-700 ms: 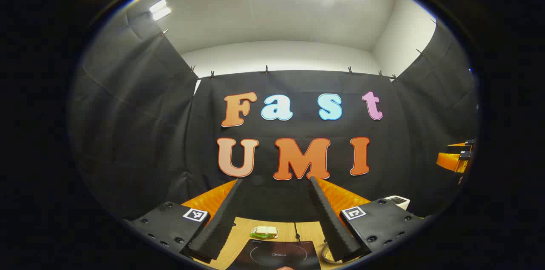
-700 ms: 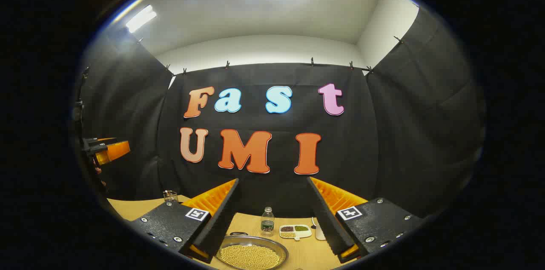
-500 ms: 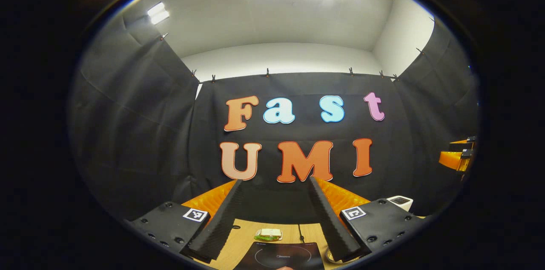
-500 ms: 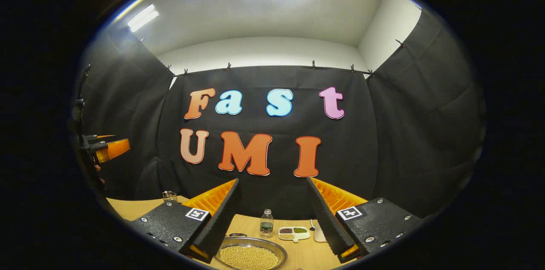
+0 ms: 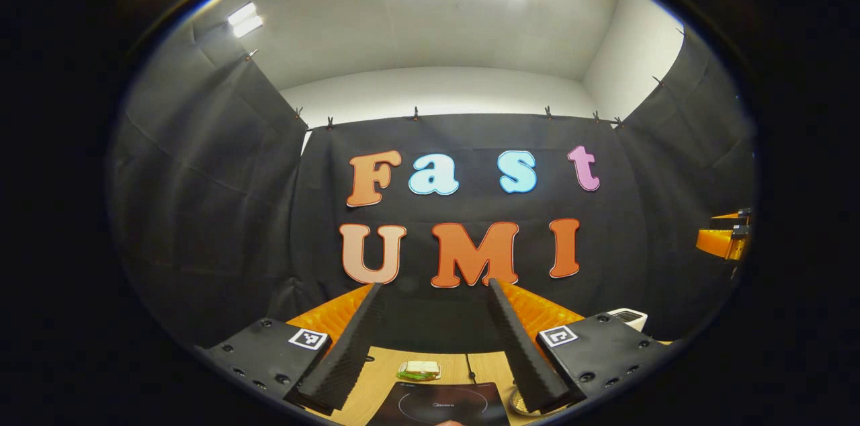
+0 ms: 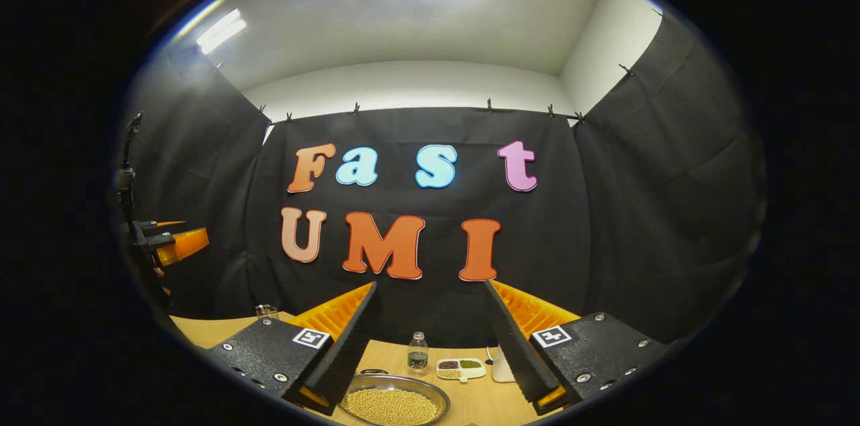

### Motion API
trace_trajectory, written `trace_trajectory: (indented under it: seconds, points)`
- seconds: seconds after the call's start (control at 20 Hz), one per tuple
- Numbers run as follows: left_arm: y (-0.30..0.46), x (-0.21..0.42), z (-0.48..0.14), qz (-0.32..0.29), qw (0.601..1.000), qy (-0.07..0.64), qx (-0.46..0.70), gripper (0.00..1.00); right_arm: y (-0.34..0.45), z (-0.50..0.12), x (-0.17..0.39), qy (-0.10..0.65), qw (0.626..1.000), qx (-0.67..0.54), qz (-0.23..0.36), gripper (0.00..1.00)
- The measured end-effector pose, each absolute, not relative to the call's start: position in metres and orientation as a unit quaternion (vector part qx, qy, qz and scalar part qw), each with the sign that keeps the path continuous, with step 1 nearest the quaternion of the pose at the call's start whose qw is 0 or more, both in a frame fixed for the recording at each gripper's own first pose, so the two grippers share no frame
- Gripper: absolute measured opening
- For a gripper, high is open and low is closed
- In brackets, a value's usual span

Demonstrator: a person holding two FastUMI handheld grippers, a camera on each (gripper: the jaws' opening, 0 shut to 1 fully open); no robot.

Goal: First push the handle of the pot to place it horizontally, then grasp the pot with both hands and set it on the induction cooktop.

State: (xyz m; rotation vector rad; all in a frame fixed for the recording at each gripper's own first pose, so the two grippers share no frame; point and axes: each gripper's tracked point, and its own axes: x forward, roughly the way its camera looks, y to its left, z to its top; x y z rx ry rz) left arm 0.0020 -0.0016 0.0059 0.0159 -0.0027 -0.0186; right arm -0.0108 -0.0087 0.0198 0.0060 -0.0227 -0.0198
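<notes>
Both grippers are held high, facing the booth's back wall. In the left gripper view my left gripper (image 5: 435, 286) is open with nothing between its fingers. Low between them lies the black induction cooktop (image 5: 437, 406), and a metal rim (image 5: 516, 403) peeks out beside the right finger. In the right gripper view my right gripper (image 6: 430, 287) is also open and empty. Below it sits the shallow metal pot (image 6: 393, 404), full of yellow beans, with a dark handle (image 6: 373, 371) at its far edge. Each gripper is well above the table.
On the wooden table (image 6: 201, 330) stand a small bottle (image 6: 418, 353), a divided dish of beans (image 6: 460, 368) and a glass (image 6: 267, 310). A small dish (image 5: 418, 369) lies behind the cooktop, with a white device (image 5: 629, 317) to the right.
Both views have drifted only a little; the right gripper view has tipped slightly upward. Both grippers remain open and nothing on the table has moved.
</notes>
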Motion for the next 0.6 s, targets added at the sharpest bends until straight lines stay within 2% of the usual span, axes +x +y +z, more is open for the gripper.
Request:
trace_trajectory:
  seconds: [0.05, 0.15, 0.3, 0.5, 0.55, 0.6]
  points:
    - [-0.001, 0.002, 0.006, -0.008, 1.0, -0.002, 0.009, 0.95, -0.009, 0.019, -0.011, -0.011, 1.0, 0.004, -0.01, 0.94]
    - [-0.001, 0.002, 0.007, -0.007, 1.0, -0.003, 0.009, 1.0, -0.01, 0.015, -0.011, -0.008, 1.0, 0.002, -0.009, 0.94]
    - [0.0, 0.003, 0.007, -0.006, 1.0, -0.003, 0.012, 1.0, -0.009, 0.013, -0.011, -0.003, 1.0, 0.0, -0.01, 0.94]
    - [0.001, 0.005, 0.008, -0.007, 1.0, -0.006, 0.013, 0.95, -0.003, 0.005, -0.013, 0.01, 1.0, 0.002, -0.003, 0.94]
    - [0.0, 0.005, 0.008, -0.007, 1.0, -0.007, 0.013, 1.0, -0.002, 0.001, -0.013, 0.014, 1.0, 0.002, -0.001, 0.94]
    - [0.0, 0.006, 0.007, -0.008, 1.0, -0.007, 0.013, 0.95, -0.001, -0.002, -0.014, 0.018, 1.0, 0.001, 0.001, 0.94]
